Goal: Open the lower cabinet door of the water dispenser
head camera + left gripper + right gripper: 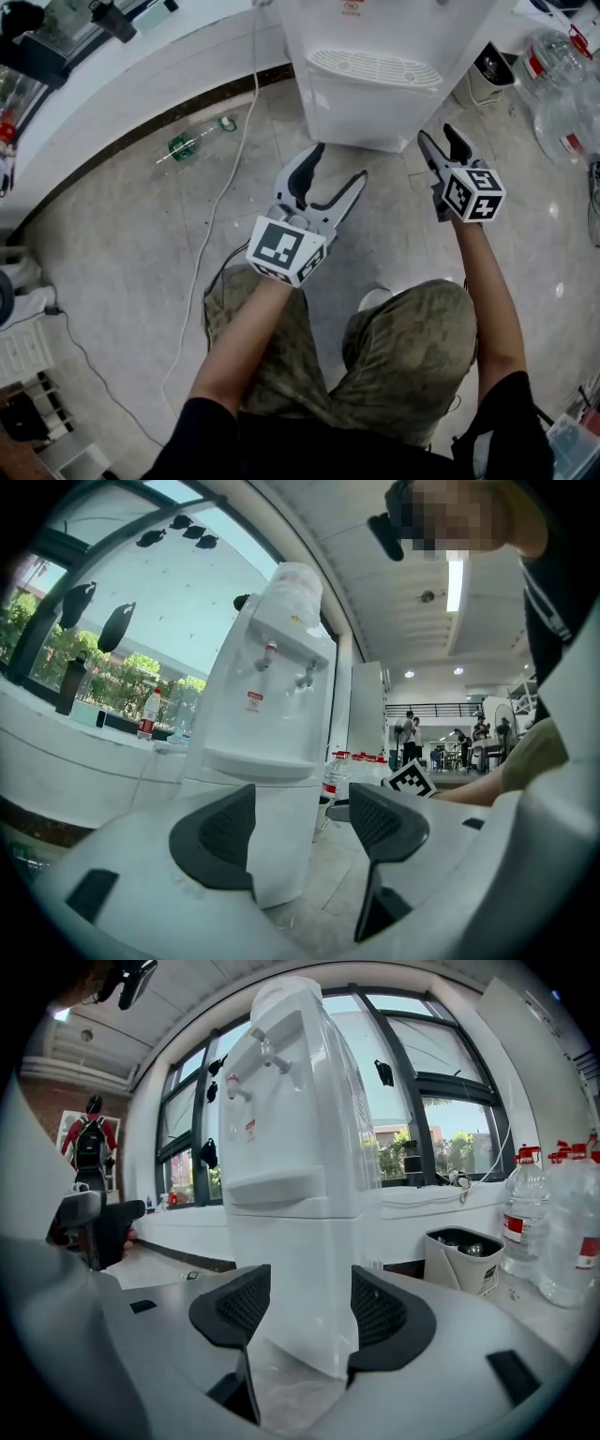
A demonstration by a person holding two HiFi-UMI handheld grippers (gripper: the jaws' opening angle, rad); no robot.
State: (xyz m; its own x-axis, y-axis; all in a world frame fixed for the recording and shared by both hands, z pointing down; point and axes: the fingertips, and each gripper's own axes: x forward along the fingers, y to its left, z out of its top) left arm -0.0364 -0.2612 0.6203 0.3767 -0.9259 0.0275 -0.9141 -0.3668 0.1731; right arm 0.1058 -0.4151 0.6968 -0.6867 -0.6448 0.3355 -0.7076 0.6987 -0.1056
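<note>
- The water dispenser stands on the floor at the far side, its lower cabinet door closed and untouched.
- The left gripper and right gripper hover near it, fingers wide apart, holding nothing.
- All of the opening is left to do.

floor: tiled | on it: water dispenser, cable, bin, bottles

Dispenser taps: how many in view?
2. Both sit side by side on the water dispenser's upper front in the left gripper view: the red-tipped tap at left, the other tap at right. None seem hidden.
</note>
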